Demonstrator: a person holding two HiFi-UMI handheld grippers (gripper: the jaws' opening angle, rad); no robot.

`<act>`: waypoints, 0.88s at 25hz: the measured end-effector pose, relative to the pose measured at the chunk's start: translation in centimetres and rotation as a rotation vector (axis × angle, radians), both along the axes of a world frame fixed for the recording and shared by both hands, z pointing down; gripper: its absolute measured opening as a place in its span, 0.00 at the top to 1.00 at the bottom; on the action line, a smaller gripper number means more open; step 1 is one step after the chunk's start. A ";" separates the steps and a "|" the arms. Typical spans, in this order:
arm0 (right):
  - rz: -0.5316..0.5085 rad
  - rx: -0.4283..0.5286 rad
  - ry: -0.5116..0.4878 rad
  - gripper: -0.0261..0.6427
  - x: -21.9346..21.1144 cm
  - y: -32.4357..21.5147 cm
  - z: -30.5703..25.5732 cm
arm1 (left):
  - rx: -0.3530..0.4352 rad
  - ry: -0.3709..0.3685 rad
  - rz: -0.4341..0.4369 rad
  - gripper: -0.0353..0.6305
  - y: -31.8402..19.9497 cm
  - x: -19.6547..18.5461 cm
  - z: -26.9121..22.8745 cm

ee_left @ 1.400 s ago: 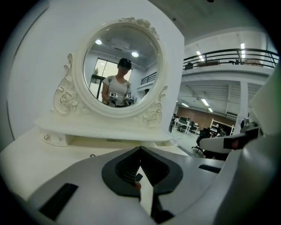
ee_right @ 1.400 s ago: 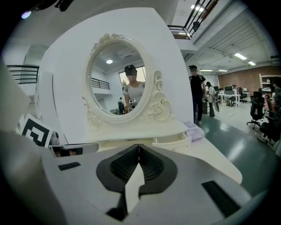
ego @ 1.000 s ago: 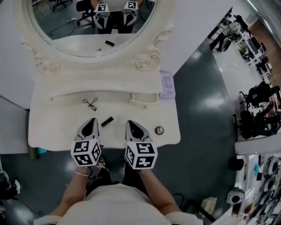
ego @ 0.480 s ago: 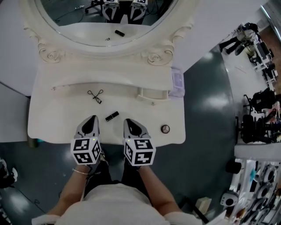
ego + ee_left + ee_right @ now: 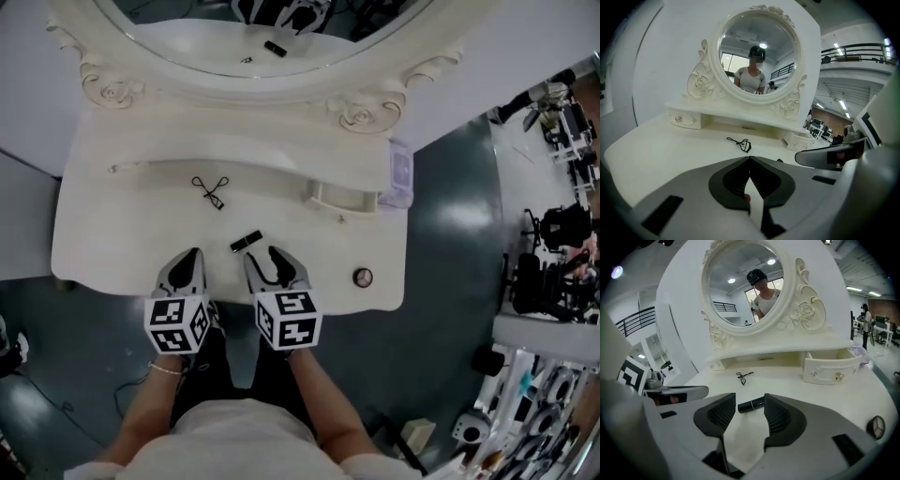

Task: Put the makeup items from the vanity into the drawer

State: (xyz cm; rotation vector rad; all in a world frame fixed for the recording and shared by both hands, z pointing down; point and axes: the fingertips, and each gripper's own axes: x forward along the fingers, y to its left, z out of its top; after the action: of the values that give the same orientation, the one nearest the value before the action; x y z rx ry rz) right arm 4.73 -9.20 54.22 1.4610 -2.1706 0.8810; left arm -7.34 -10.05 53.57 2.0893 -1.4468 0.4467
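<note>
Head view, near to far: what are the grippers doing? (A)

Both hover over the near edge of the vanity top (image 5: 112, 244), side by side. The left gripper (image 5: 192, 255) is clenched, jaws pressed together w/ nothing btwn them. The right gripper (image 5: 263, 255) is released: jaws apart, & they've just been opening. (B)

Anything btwn the right jaws? (A)

Not gripped. In the right gripper view the gap of the right gripper (image 5: 750, 398) lines up w/ the black tube (image 5: 751, 405), which lies flat on the top just past the tips. The pads aren't on it. The head view puts the black tube (image 5: 247, 241) close to the near edge, abt mid-width. (B)

Other makeup? (A)

A round compact (image 5: 363, 277) sits toward the near right corner, well apart from the tube. Further back & left of centre, an eyelash curler (image 5: 210, 190) lies flat, abt mid-depth. (B)

And the drawer? (A)

The drawer (image 5: 342, 200) stands pulled out toward the far right, under the raised shelf; its front shows two knobs in the right gripper view. A clear box (image 5: 400, 175) sits at the far right corner, just beside it. Along the far edge rises the mirror (image 5: 187, 28) in its carved frame, w/ the person reflected in it. (B)
</note>
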 end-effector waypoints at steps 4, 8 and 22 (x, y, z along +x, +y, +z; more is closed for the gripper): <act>-0.016 -0.017 0.026 0.65 -0.4 -0.6 1.6 | -0.021 -0.007 -0.019 0.94 0.2 -1.2 1.2; -0.041 -0.021 0.064 0.62 -1.0 -1.3 3.1 | -0.036 -0.008 -0.035 0.94 0.2 -2.1 2.3; -0.138 -0.034 0.180 0.50 -2.4 -2.0 5.7 | -0.075 -0.002 -0.063 0.94 0.0 -3.6 5.1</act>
State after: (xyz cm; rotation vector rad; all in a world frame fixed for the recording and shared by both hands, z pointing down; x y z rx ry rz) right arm 2.38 -11.17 59.95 1.3038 -2.0840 0.7070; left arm -10.96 -10.06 58.65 1.9788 -1.4704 0.4715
